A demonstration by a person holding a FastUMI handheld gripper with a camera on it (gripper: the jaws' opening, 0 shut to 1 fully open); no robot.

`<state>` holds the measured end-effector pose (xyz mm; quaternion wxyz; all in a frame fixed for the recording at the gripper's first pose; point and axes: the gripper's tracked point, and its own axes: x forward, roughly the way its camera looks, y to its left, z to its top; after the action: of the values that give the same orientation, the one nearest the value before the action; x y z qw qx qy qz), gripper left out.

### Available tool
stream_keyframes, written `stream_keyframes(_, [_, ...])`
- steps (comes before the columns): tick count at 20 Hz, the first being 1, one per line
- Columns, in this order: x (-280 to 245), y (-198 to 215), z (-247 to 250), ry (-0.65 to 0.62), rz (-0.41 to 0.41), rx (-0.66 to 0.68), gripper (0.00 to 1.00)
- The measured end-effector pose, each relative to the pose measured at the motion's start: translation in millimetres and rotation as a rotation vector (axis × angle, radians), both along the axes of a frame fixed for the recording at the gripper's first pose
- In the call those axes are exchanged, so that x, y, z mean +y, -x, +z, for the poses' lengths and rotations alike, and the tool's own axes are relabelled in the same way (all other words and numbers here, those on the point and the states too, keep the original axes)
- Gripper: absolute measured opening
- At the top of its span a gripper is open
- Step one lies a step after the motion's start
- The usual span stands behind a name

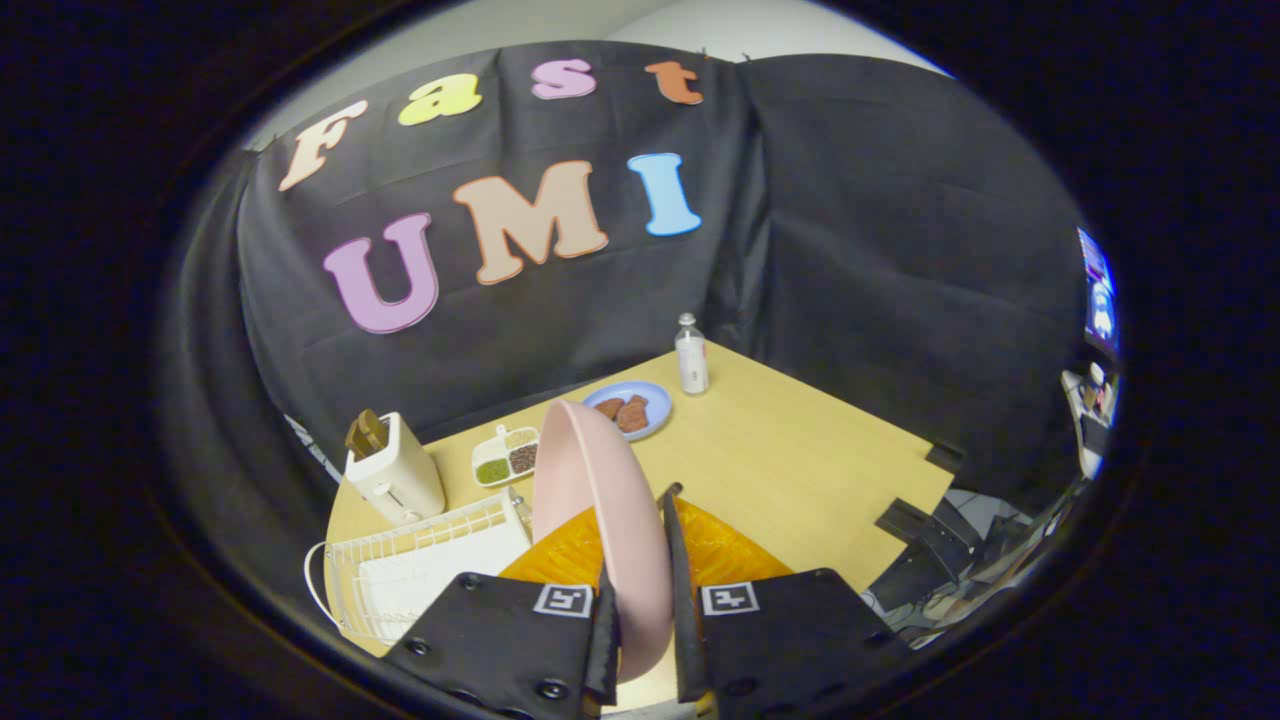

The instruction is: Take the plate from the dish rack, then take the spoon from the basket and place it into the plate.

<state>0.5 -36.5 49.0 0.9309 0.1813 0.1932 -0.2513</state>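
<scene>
One pink plate [600, 520] is clamped on edge between the fingers of the hand-held gripper [645, 640], both fingers pressed to its faces; its long axis runs away from the fingers, rim uppermost. An orange basket [725, 555] is seen beneath it. One white dish rack [410, 570] is set to the left on the bench [800, 470]. Beyond are found one toaster [393, 470], one condiment tray [507, 455], one blue plate [632, 408] and one bottle [691, 355].

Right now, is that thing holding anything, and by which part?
Yes: the tool holds the pink plate on edge, its fingers clamped on the rim.
</scene>
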Motion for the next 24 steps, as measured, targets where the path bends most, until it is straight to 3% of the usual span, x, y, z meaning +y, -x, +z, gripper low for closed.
stream_keyframes(7, [-38.4,46.4,-86.8,-0.122,-0.148,0.066,0.26])
stream_keyframes(14, [-48.4,44.5,-152.9,-0.297,-0.191,0.076,0.25])
stream_keyframes(24, [-59.4,30.1,-216.4,-0.407,-0.215,0.149,0.30])
